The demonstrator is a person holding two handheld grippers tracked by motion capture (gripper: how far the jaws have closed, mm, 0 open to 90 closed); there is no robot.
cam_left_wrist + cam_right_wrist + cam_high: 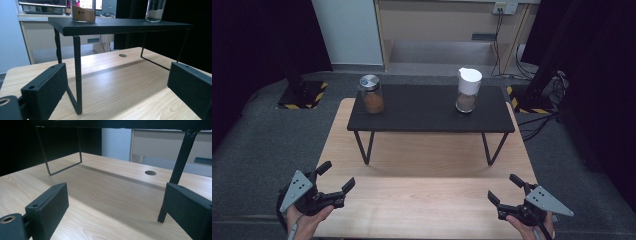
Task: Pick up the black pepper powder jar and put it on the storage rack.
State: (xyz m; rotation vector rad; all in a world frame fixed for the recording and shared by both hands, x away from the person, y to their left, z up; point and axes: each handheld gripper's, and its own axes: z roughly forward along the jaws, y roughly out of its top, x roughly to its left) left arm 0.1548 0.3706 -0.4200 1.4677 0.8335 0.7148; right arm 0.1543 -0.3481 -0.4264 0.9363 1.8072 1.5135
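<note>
Left gripper (336, 177), held low at the near left corner of the desk (422, 200): jaws spread wide, nothing between them, seen likewise in the left gripper view (117, 85). Ahead of it and higher, on the left end of the black raised shelf (427, 112): glass jar (371, 94) with metal lid, brown powder inside, upright, well apart from the gripper. Nearest shelf leg (77, 75) directly between jaws and jar in the left gripper view; a straight, level path likely blocked, so probably a lift over the shelf's near edge first.

Centre: bare desk under and before the shelf, ample room for both hands.

Ahead of the right gripper, on the right end of the shelf: white-capped shaker (468, 90), upright, long axis vertical, pale-brown fill low inside. Right gripper (505, 187), at the near right corner: jaws wide apart and empty, aimed under the shelf in the right gripper view (115, 202). Each container nearer to the gripper on its own side; shelf ends close beside both, open floor beyond.
</note>
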